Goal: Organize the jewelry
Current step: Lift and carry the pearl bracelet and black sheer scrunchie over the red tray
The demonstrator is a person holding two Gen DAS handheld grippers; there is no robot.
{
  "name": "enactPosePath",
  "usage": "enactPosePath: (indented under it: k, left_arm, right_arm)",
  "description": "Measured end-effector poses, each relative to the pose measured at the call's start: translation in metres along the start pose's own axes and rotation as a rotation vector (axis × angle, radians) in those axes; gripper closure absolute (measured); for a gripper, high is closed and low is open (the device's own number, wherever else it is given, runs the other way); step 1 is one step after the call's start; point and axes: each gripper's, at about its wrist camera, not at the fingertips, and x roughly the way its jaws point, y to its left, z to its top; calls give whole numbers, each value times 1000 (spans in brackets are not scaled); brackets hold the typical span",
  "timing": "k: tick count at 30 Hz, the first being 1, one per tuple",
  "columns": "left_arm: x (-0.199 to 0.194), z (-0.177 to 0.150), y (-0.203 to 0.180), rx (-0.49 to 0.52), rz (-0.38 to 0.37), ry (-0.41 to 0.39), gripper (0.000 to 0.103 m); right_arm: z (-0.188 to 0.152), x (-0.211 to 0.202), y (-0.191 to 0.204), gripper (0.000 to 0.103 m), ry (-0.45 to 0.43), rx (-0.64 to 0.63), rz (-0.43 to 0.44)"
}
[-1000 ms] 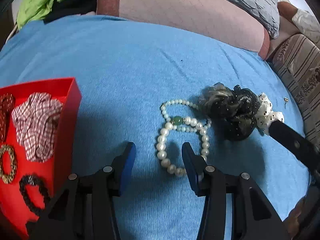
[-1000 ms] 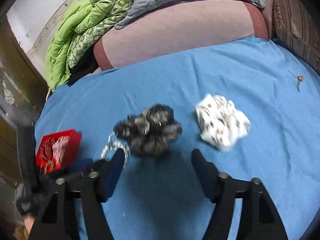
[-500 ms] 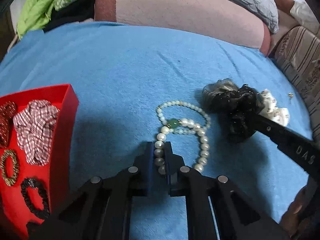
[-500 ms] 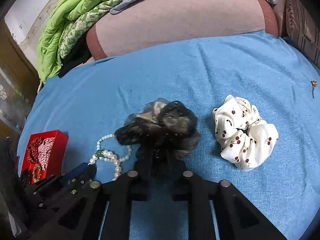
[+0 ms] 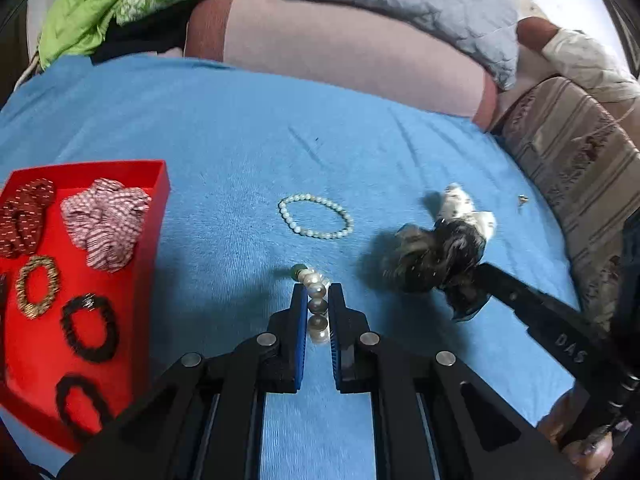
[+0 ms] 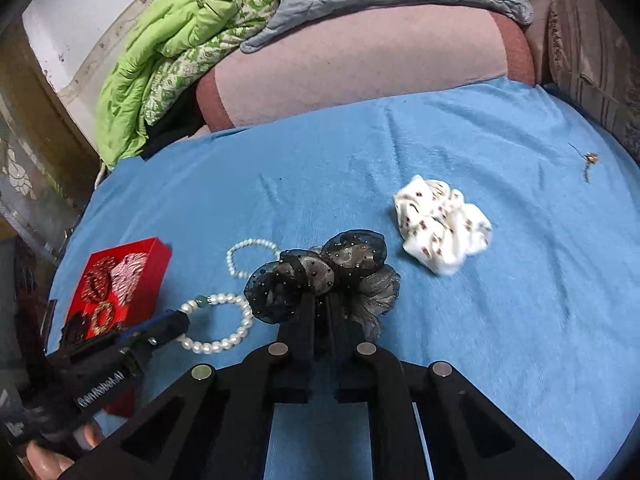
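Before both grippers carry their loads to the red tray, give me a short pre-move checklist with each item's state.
1. Left gripper shut on the big pearl bracelet: ok, beads sit between the pads.
2. Right gripper shut on the black scrunchie: ok, fabric is pinched.
3. Held bracelet free of the small pearl bracelet: ok, the small one lies apart on the blue cloth.
4. Room left in the red tray: cannot tell, several hair ties fill it.
5. White scrunchie clear of the black one: ok in the right wrist view.
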Motion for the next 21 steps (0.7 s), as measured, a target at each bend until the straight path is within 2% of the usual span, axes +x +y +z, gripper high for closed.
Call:
enactPosePath:
  k: [10,21]
  left_arm:
    - [-64,-22,-4,-1,-13,-85,93]
    - [-124,-43,24,-42,26,-149,93]
  right_arm:
    - [-33,-45,4,97,-25,31,27]
    - [-60,-72,26,97,-36,-2,51]
